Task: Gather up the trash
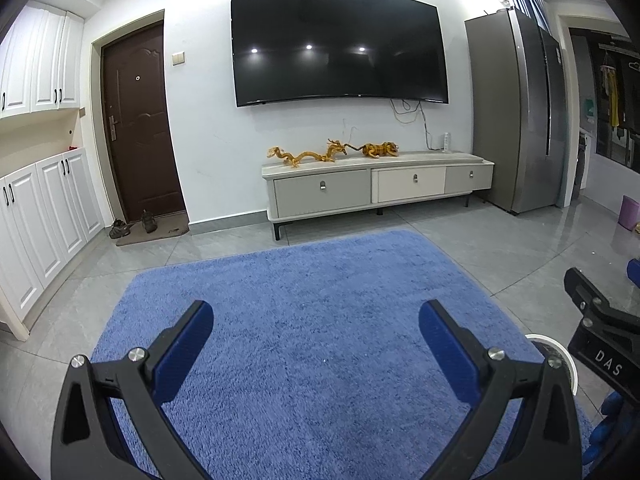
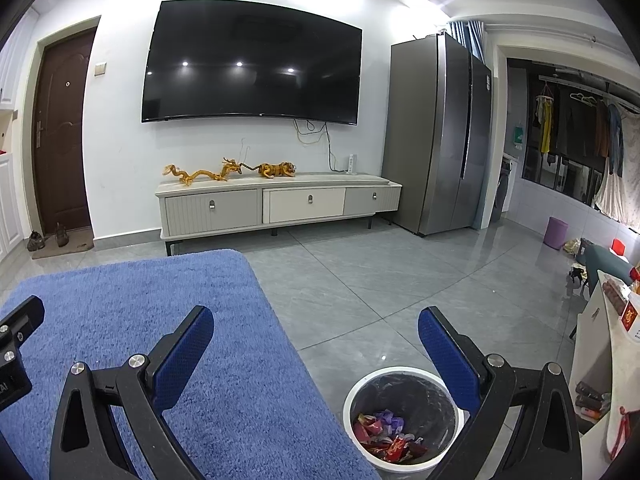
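Note:
A white round trash bin [image 2: 356, 390] with a dark liner stands on the grey tiles at the rug's right edge. Several red, purple and orange wrappers [image 2: 384, 436] lie inside it. My right gripper [image 2: 316, 344] is open and empty, held above the rug edge and the bin. My left gripper [image 1: 316, 340] is open and empty over the blue rug [image 1: 304, 292]. A sliver of the bin's rim [image 1: 558, 350] shows behind the left gripper's right finger. The right gripper's body [image 1: 600, 320] shows at the right of the left wrist view.
A low TV cabinet [image 2: 276, 204] with dragon and tiger figures stands against the far wall under a wall TV [image 2: 256, 64]. A grey fridge [image 2: 436, 132] stands to its right, a purple bin [image 2: 556, 232] beyond. A white table edge [image 2: 592, 344] is at far right. White cupboards [image 1: 40, 216] line the left.

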### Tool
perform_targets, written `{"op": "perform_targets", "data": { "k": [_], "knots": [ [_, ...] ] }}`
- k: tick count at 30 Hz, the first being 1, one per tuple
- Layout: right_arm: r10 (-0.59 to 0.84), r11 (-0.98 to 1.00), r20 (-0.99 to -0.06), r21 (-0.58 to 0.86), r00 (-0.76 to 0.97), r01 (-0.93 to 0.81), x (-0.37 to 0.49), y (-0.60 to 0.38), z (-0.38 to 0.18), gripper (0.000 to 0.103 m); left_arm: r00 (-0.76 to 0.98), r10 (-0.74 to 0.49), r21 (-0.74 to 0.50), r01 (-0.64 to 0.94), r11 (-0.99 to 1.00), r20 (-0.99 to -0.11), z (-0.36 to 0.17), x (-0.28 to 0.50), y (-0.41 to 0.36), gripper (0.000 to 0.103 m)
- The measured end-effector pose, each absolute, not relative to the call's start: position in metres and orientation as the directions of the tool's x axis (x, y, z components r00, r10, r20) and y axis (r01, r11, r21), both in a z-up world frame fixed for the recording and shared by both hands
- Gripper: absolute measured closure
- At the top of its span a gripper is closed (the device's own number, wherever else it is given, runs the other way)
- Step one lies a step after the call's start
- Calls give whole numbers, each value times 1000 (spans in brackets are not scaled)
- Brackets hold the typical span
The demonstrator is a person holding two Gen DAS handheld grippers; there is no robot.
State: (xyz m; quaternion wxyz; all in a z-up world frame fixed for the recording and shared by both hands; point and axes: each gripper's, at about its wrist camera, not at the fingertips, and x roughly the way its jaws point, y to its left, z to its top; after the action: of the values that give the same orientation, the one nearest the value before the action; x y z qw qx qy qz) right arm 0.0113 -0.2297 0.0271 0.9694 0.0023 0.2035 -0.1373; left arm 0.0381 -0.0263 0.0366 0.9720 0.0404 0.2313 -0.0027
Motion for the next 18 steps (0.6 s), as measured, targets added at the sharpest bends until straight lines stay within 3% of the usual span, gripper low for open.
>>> {"op": "perform_targets", "data": {
  "k": [18],
  "knots": [
    [-296, 951, -430, -53, 853, 303, 1, -259, 15, 0, 893, -39, 98, 92, 991, -448, 44, 27, -59, 0]
  ]
}}
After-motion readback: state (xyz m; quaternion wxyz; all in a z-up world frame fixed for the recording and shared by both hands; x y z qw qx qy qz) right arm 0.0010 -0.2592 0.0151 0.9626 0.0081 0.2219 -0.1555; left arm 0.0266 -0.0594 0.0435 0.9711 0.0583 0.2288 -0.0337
